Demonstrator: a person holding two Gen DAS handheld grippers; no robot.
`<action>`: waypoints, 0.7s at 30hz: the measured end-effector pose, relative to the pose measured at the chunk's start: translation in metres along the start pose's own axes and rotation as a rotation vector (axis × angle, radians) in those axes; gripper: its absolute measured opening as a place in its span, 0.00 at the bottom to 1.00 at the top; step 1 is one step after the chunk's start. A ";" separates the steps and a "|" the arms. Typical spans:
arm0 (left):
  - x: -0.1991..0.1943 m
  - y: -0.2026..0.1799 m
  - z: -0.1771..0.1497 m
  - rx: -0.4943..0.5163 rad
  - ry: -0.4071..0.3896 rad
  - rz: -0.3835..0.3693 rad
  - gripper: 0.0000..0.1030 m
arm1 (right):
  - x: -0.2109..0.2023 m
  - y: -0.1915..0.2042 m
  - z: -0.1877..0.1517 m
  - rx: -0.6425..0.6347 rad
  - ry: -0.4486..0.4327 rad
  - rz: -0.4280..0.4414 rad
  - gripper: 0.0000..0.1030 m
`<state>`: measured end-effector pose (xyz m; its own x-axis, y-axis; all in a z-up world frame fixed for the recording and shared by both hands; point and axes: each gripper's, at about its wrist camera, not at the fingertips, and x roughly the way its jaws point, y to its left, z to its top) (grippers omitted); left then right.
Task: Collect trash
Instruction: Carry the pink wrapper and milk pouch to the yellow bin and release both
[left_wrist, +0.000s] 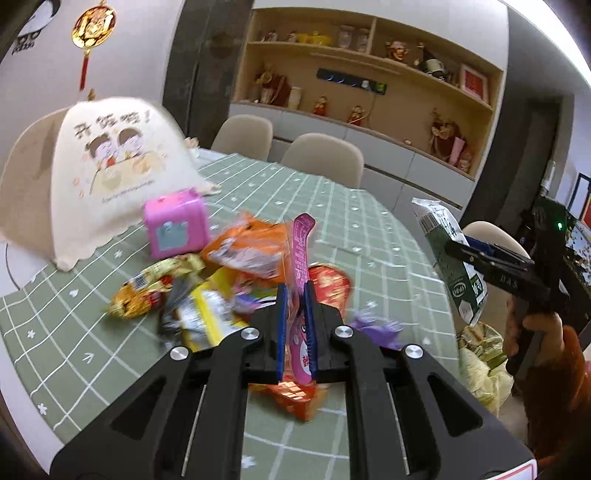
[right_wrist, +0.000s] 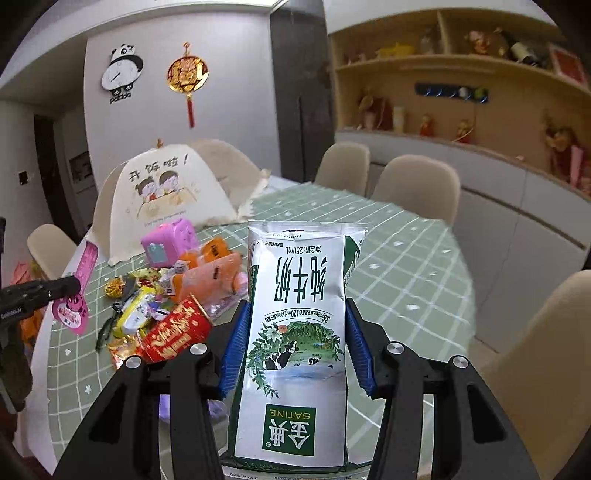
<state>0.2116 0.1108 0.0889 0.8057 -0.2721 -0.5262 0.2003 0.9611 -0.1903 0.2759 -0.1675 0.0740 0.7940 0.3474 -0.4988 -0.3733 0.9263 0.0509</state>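
Two grippers, each clamped on trash.
Left gripper (left_wrist: 295, 314) pinches a pink wrapper (left_wrist: 301, 254); right gripper (right_wrist: 297, 343) squeezes a dented milk carton (right_wrist: 295, 332) beside the wrapper pile (right_wrist: 162, 306).

milk carton (right_wrist: 295, 332): between right fingers (right_wrist: 236, 339)
wrapper strip (left_wrist: 300, 280): between left fingers (left_wrist: 281, 325)
wrapper pile (left_wrist: 207, 280): beyond left fingertips
food cover (left_wrist: 96, 177): behind pile

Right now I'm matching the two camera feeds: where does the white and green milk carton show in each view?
Left wrist view: white and green milk carton at the right edge, clamped in the right gripper.
Right wrist view: centre foreground, upside down.
Shared landmark: pink plastic cube beside the wrapper pile.
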 end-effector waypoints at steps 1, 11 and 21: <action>0.000 -0.008 0.001 0.009 -0.004 -0.007 0.08 | -0.006 -0.003 -0.001 -0.002 -0.008 -0.011 0.46; 0.025 -0.122 0.000 0.120 0.011 -0.174 0.08 | -0.103 -0.061 -0.053 0.022 -0.109 -0.223 0.46; 0.074 -0.250 -0.035 0.187 0.092 -0.414 0.08 | -0.173 -0.124 -0.122 0.121 -0.123 -0.390 0.46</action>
<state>0.2015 -0.1509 0.0691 0.5855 -0.6295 -0.5108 0.5982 0.7607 -0.2517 0.1257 -0.3601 0.0484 0.9185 -0.0241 -0.3946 0.0193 0.9997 -0.0161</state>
